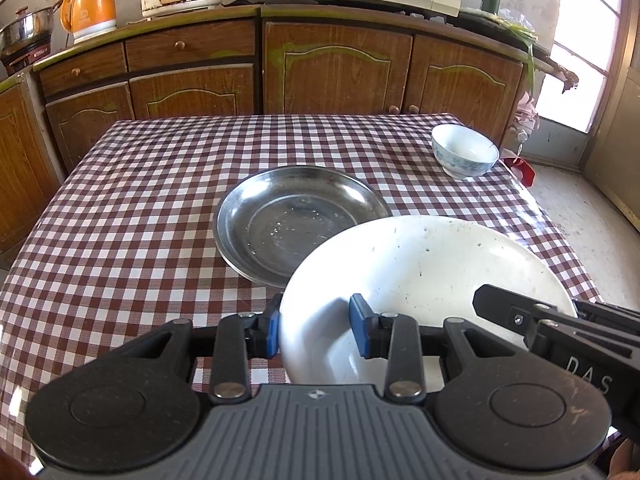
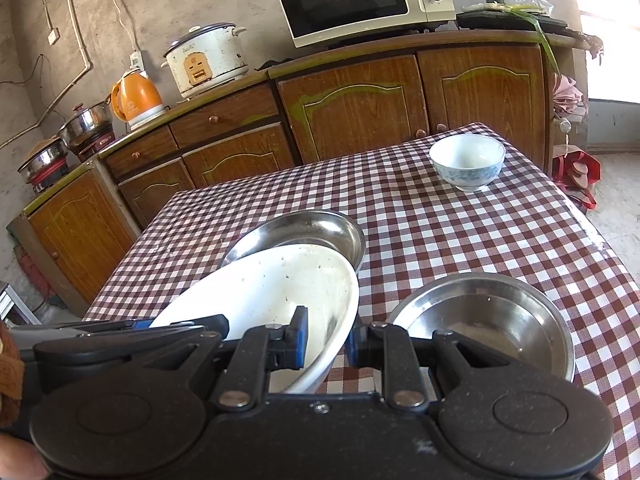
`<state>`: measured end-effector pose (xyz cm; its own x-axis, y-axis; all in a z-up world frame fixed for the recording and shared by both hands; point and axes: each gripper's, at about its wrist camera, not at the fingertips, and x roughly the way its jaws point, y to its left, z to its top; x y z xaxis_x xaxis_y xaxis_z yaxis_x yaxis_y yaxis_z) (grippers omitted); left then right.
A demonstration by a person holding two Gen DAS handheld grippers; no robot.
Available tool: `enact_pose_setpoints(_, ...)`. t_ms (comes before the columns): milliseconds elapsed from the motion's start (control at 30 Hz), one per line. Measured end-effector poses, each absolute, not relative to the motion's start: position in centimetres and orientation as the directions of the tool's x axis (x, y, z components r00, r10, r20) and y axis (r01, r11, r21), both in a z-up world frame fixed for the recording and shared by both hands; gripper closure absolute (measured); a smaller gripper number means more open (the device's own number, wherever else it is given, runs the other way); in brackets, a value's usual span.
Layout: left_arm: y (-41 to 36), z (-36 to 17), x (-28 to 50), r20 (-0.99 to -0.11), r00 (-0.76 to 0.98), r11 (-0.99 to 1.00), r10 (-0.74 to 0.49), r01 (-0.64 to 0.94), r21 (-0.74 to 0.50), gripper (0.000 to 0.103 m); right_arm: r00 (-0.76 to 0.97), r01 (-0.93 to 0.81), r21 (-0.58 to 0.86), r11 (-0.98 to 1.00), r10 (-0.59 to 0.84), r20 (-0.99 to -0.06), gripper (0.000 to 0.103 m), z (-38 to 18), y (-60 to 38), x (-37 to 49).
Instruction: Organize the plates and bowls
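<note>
You had both tongs clamped on the white plate: left tongs (image 1: 316, 330) on its left rim, right tongs (image 2: 326, 342) on its right rim. The white plate (image 1: 420, 276) hung tilted over the steel plate (image 1: 280, 220) on the bench (image 1: 140, 200); farther off stood the small bowl (image 1: 464, 152).

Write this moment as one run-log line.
left gripper: shut on white plate | right gripper: shut on same rim | steel plate: beneath | porcelain bowl: far corner

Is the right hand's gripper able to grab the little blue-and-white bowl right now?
Probably not yet. The right gripper is shut on the white plate's rim, so it is busy. The blue-and-white bowl sits far off near the table's back corner, though nothing blocks the path.
</note>
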<state>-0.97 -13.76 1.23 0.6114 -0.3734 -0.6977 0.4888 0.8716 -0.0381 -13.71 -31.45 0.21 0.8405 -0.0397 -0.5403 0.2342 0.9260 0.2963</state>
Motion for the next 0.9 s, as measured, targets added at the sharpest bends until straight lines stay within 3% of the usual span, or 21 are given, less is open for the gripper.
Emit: enact_pose_setpoints(900,-15.9,0.9,-2.5,-0.698,0.577,0.828,-0.424,0.559,-0.041,0.068,0.835,0.306,0.302,0.903,-0.102,-0.541,0.078,-0.1,-33.5,-16.5)
